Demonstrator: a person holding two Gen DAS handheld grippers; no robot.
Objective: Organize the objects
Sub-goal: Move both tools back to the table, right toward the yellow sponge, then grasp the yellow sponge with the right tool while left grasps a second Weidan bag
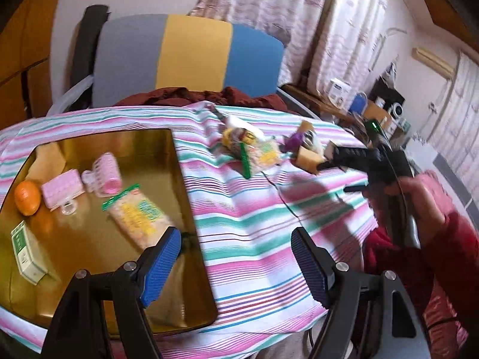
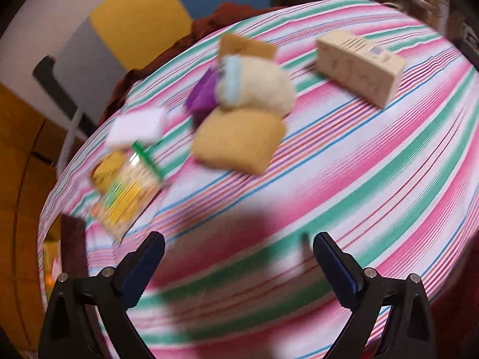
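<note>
Both jaws released, empty. Bring right gripper (image 2: 239, 257) over the yellow pouch (image 2: 238, 142), close squarely, then carry it to the gold tray (image 1: 191, 197).

Snack packets (image 1: 136, 214) two (orange (image 1: 27, 198) one).

Place: lived-in home room
Far side: patterned curtains (image 1: 299, 9), striped chair (image 1: 191, 56)
Near: striped tablecloth (image 1: 254, 224) over table
Far right: cluttered shelf (image 1: 368, 104)

Striped tablecloth (image 1: 263, 209) carries gold tray (image 1: 191, 215), snack packet (image 2: 125, 191), seemingly cushions (image 2: 239, 140).
</note>
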